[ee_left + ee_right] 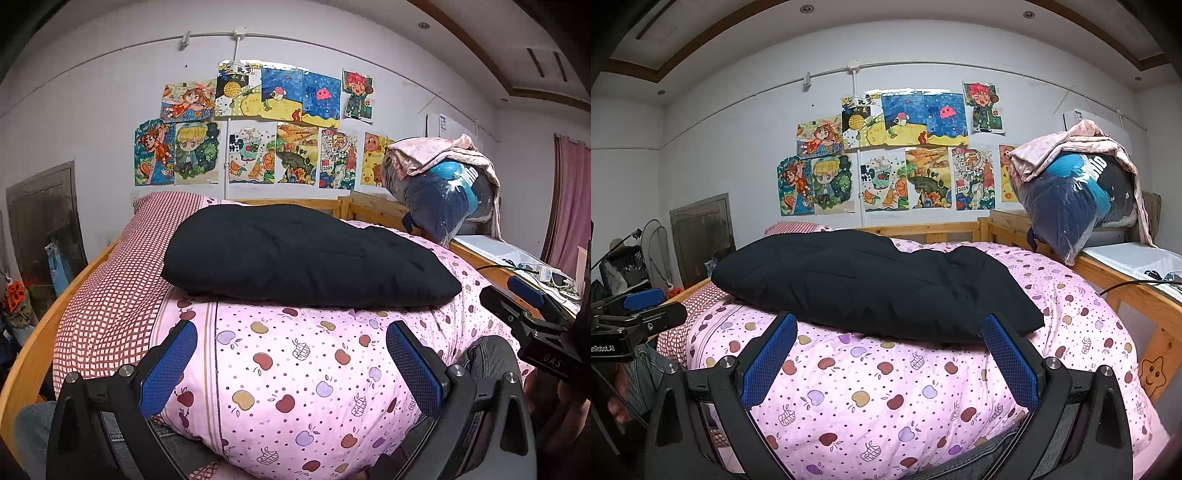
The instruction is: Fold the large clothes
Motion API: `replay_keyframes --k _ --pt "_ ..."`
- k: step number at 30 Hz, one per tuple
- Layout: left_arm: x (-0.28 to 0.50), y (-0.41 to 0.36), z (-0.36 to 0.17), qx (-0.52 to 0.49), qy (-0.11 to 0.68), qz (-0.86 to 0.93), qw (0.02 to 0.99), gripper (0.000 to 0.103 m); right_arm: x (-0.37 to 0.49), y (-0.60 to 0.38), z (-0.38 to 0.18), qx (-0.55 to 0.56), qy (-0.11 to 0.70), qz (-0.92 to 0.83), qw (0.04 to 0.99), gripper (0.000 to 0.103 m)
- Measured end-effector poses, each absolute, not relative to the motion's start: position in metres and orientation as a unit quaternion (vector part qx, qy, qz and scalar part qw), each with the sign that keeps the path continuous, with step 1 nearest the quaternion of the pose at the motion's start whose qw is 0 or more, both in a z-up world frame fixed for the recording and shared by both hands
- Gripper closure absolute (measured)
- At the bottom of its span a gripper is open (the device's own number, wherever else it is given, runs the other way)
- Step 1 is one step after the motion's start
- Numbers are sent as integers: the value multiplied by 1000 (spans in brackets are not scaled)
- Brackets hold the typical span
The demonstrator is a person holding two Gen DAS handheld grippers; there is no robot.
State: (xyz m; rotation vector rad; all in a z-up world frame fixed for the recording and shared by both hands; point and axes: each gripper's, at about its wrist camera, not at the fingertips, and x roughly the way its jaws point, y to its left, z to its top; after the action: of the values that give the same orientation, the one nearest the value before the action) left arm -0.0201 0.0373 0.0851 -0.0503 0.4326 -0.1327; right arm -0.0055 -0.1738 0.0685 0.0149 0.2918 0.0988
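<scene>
A black padded garment [306, 254] [871, 286] lies folded into a thick bundle on the pink apple-print quilt [295, 369] [886, 387] that covers the bed. My left gripper [291, 332] is open, its blue pads spread wide over the quilt just in front of the garment, holding nothing. My right gripper [890, 325] is also open and empty, its right pad close to the garment's near right corner. In the left wrist view the right gripper [532, 306] shows at the far right edge. In the right wrist view the left gripper [639, 306] shows at the left edge.
A red-checked pillow [110, 295] lies left of the quilt. A wooden bed frame [1137, 306] runs around it. A plastic bag of clothes [447, 192] [1078, 199] under a pink cloth sits at the back right. Drawings [266, 125] cover the wall. Jeans-clad knees [491, 362] are near the grippers.
</scene>
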Motion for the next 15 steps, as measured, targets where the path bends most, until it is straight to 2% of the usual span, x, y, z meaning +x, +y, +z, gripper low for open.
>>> replay_keyframes --k 15 --pt "-20 38 85 -25 215 -66 974 0 -6 -173 69 8 146 48 988 4"
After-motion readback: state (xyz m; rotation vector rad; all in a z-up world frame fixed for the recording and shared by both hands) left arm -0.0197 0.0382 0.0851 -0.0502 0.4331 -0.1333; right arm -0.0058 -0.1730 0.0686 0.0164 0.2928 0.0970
